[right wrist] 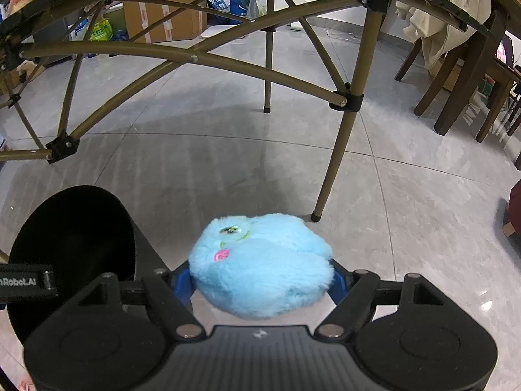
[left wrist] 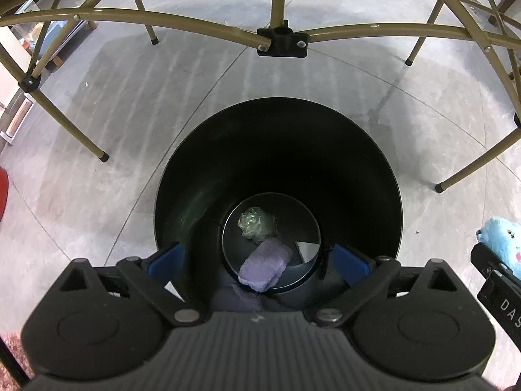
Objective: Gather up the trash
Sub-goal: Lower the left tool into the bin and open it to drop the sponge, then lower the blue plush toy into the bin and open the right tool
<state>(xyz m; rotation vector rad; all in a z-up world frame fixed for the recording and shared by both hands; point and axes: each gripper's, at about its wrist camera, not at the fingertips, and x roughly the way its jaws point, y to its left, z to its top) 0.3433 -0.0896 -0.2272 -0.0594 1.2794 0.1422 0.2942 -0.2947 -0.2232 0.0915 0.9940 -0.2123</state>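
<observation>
Standing over the black bin [left wrist: 276,176], I can see some of the collecting is done: at its bottom lie a crumpled clear plastic wad [left wrist: 255,224], a purple fuzzy piece [left wrist: 263,268] nearer the rim's close side, and a small white scrap [left wrist: 306,249] beside them. The left gripper [left wrist: 257,260] hangs right above the bin's mouth, pointing almost straight down into it, its blue pads spread wide with nothing pinched between them; the purple piece shows in the gap but lies far below on the bin's floor, not touching the fingers. So that hand's load looks delivered, I'd judge. What is left is in the other hand: the right gripper [right wrist: 260,280] sits just to the right of the bin [right wrist: 75,247], outside its rim, and its blue pads press on both flanks of a fluffy blue plush toy [right wrist: 260,267], which bulges forward past the fingers above the grey tiled floor [right wrist: 407,215]. The plush has not yet crossed over the bin's opening. Behind the bin stands a folding table frame [right wrist: 345,123]; whether more trash lies about beyond the bin, these views do not show me.
</observation>
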